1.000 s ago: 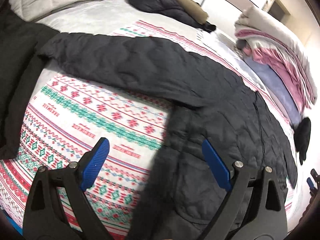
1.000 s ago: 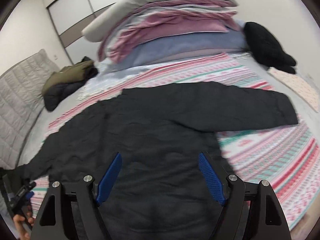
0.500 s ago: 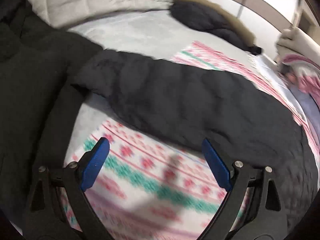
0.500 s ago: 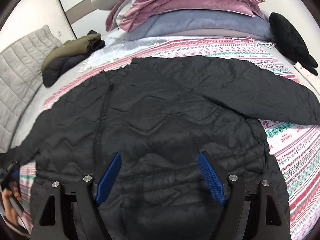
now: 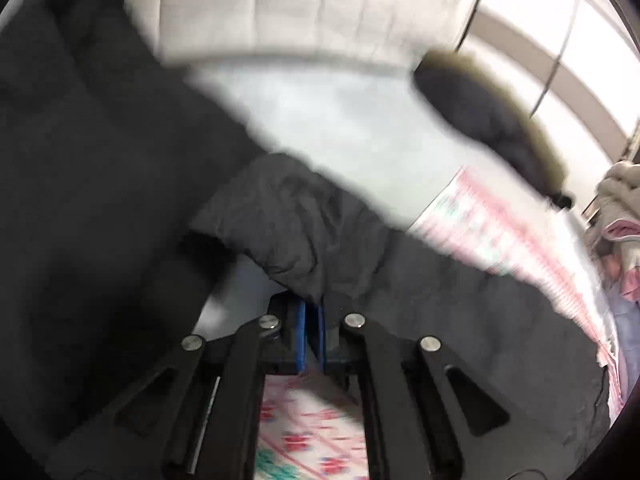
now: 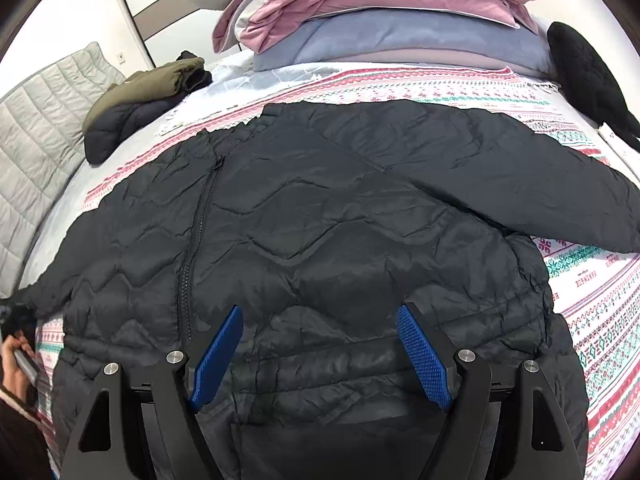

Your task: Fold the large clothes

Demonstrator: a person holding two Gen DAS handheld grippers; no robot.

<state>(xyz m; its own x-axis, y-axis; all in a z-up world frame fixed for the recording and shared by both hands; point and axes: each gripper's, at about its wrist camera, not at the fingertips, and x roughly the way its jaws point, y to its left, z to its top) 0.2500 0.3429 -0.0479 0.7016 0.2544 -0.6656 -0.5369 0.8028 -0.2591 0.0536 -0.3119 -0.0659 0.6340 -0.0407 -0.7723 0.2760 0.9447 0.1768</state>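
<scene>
1. One black quilted jacket (image 6: pixel 320 216) is seen spread on the bed.
2. One patterned bedspread (image 6: pixel 592 304) is counted beneath it.
3. One stack of folded bedding (image 6: pixel 384 20) is seen at the far side.
4. Two folded garments, one olive (image 6: pixel 156 80) and one dark (image 6: pixel 116 128), are piled together.
5. One black item (image 6: pixel 584 76) is seen at the right.
6. Two grippers are counted, left (image 5: pixel 311 334) and right (image 6: pixel 320 352).
</scene>
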